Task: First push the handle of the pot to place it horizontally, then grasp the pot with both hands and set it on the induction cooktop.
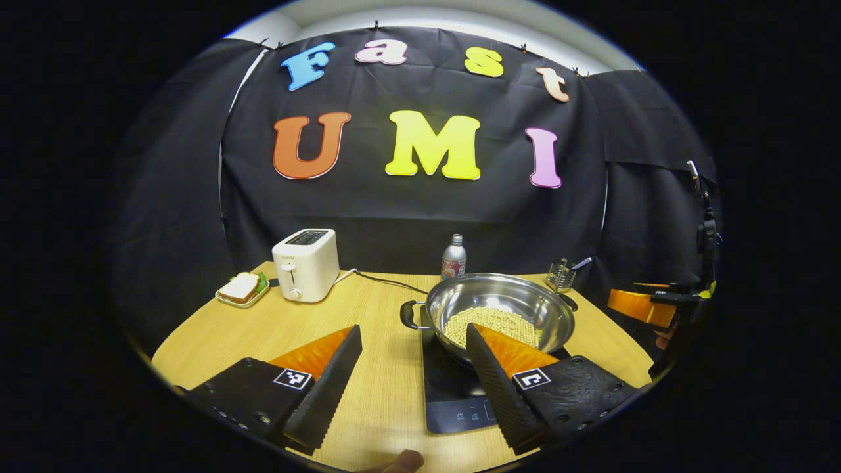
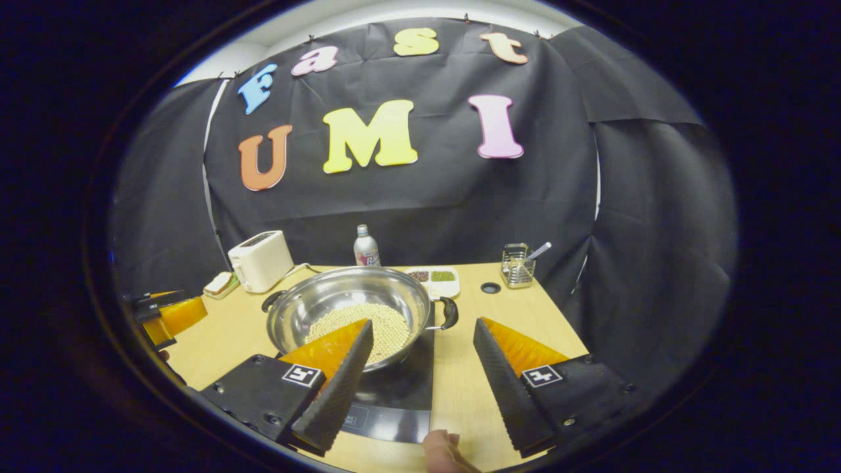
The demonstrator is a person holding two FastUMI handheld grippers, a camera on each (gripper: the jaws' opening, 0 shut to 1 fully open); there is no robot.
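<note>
In the left gripper view, going from the left: one small tray (image 1: 227, 301) at the table's far edge holds a single sandwich (image 1: 240, 287); beside it stands one white toaster (image 1: 306, 264), its cord trailing across the wooden table (image 1: 381, 368). Next comes one metal bottle (image 1: 453, 257), then the one steel pot (image 1: 500, 313) — it sits on the dark induction cooktop (image 1: 453, 394) and carries a heap of pale beans (image 1: 494, 323). Its two black handles point out to either side, the near one (image 1: 410, 315) left of the bowl. Behind the pot's right rim is one wire holder (image 1: 560, 275) with a utensil standing in it.

The left gripper (image 1: 414, 364) hangs spread wide above the table, clasping nothing. The right gripper (image 1: 640, 303) shows at the far right edge; I cannot tell its spread there.

In the right gripper view, the right gripper (image 2: 424, 358) is wide too and grips nothing — the pot's right handle (image 2: 448, 313) lies between and beyond its fingers. A divided dish (image 2: 435, 279) behind the pot holds dark and green contents in separate compartments.
</note>
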